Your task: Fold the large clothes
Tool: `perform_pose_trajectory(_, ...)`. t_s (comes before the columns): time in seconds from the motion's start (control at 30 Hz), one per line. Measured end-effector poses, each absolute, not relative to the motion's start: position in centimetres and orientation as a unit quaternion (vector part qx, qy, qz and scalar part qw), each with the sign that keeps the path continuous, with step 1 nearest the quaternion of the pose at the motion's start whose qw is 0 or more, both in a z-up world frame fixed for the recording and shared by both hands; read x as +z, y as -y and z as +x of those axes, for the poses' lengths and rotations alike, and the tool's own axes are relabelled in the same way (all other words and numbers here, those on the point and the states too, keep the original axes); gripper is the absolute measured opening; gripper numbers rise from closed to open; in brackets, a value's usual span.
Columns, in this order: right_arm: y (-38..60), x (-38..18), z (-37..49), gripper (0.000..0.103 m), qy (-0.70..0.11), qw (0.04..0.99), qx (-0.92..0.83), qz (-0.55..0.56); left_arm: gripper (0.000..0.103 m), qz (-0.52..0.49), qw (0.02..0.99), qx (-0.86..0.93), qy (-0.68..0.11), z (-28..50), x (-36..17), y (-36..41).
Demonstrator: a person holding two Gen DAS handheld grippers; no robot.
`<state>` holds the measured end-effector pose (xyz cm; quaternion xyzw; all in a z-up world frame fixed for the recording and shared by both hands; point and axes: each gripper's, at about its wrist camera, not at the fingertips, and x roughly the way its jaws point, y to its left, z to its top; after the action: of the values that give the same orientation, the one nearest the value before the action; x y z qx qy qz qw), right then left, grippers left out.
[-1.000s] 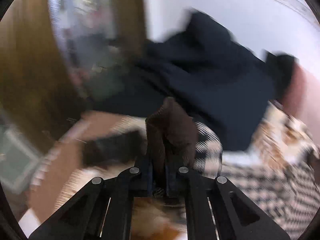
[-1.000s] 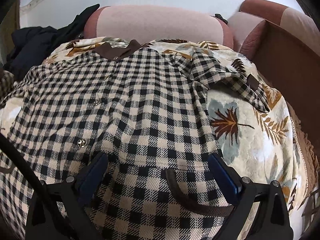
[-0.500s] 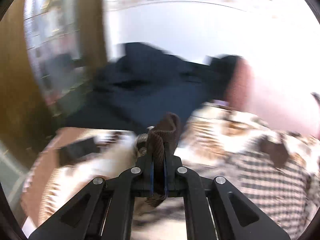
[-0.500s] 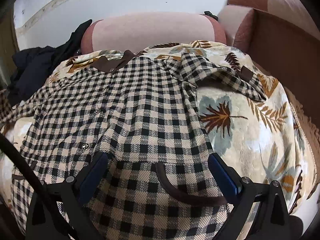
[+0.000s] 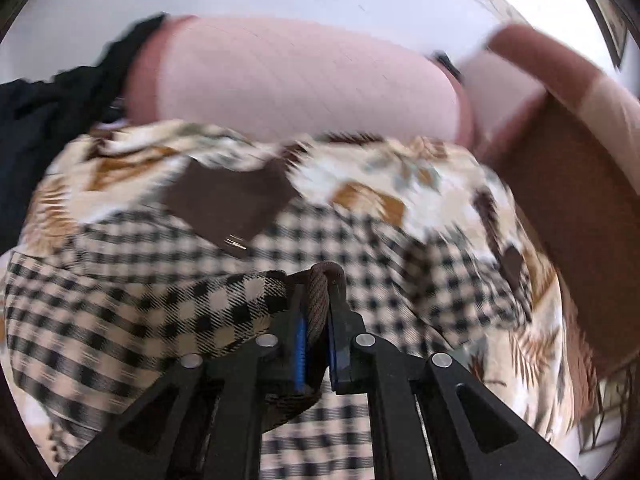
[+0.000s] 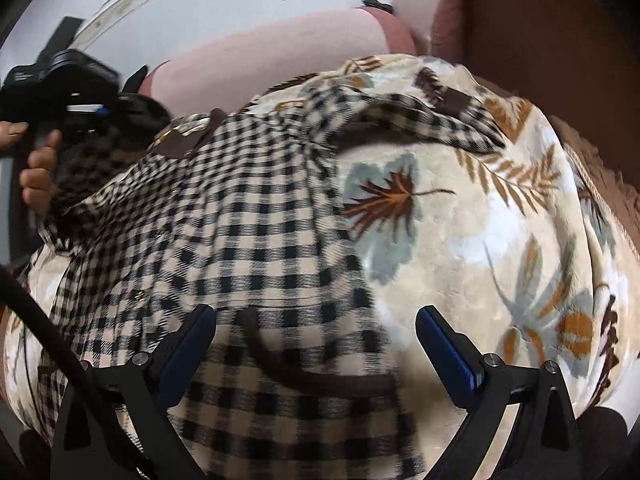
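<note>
Left hand-held gripper [image 5: 318, 320] pinching brown sleeve cuff [image 5: 319, 300] over checked shirt [image 6: 248, 248]; right hand-held gripper [image 6: 316, 344] spread; first fold under way, remainder unfolded

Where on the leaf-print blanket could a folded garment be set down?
Free: the leaf-print blanket right of the checked shirt, up to the brown sofa arm. Crowded: the left side, under the shirt, where the left tongs pinch its brown cuff.

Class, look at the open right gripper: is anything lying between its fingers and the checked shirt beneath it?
Nothing visible. The right gripper hangs open directly over the checked shirt, whose dark brown trim band lies between its fingers.
</note>
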<state>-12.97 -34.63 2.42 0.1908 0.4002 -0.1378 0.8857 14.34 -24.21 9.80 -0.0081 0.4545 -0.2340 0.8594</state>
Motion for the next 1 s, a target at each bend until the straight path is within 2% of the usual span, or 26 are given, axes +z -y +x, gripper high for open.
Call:
perform_pose_trajectory(0.03, 35.0, 2.3, -13.0, 0.102, -0.401, 0.884, -0.138, 0.197, 0.010, -0.010, 0.856, -0.240, -0.457, 13.9, 9.7, 24.9)
perform_pose_trajectory(0.1, 35.4, 2.2, -13.2, 0.102, -0.399, 0.883, -0.136, 0.207, 0.026, -0.025, 0.845, -0.263, -0.465, 13.3, 9.6, 25.1)
perform_pose_trajectory(0.13, 35.6, 2.3, -13.2, 0.102, -0.398, 0.883, -0.134, 0.210, 0.031, -0.031, 0.842, -0.274, -0.464, 12.9, 9.8, 24.6)
perform_pose_trajectory(0.3, 35.6, 3.6, -11.9, 0.102, -0.387, 0.891, -0.108, 0.210, 0.057, -0.033, 0.865, -0.257, -0.429, 10.0, 12.7, 19.0)
perform_pose_trajectory(0.33, 35.6, 4.0, -11.3, 0.102, -0.385, 0.892, -0.100, 0.212, 0.059, -0.024, 0.875, -0.237, -0.421, 9.2, 13.0, 17.4)
perform_pose_trajectory(0.57, 34.9, 5.0, -1.7, 0.102, -0.385, 0.900, -0.028, 0.203, 0.061, -0.003, 0.908, -0.119, -0.402, 3.7, 12.2, 5.4)
perform_pose_trajectory(0.7, 33.8, 3.4, 5.0, 0.090, -0.409, 0.895, -0.009, 0.177, 0.061, -0.021, 0.909, -0.063, -0.412, 1.3, 10.4, -0.3)
perform_pose_trajectory(0.77, 33.3, 2.0, 8.0, 0.090, -0.435, 0.882, 0.004, 0.180, 0.061, -0.030, 0.908, -0.034, -0.416, 0.8, 9.3, -2.4)
perform_pose_trajectory(0.8, 32.9, 1.1, 9.3, 0.085, -0.454, 0.873, 0.008, 0.178, 0.061, -0.033, 0.907, -0.020, -0.420, 0.8, 8.7, -3.3)
perform_pose_trajectory(0.83, 32.6, 0.4, 10.3, 0.055, -0.472, 0.864, 0.013, 0.175, 0.061, -0.038, 0.903, -0.003, -0.427, 0.8, 7.9, -4.4)
perform_pose_trajectory(0.9, 32.3, 0.5, 11.3, 0.028, -0.483, 0.862, 0.016, 0.152, 0.061, -0.052, 0.900, 0.014, -0.433, 0.7, 7.0, -5.6)
perform_pose_trajectory(0.93, 32.4, 1.1, 11.4, 0.007, -0.477, 0.866, 0.023, 0.149, 0.061, -0.058, 0.900, 0.018, -0.433, 0.7, 6.6, -6.1)
perform_pose_trajectory(1.0, 33.3, 2.2, 11.8, 0.007, -0.467, 0.873, 0.009, 0.139, 0.061, -0.064, 0.899, 0.027, -0.433, 0.4, 5.9, -6.7)
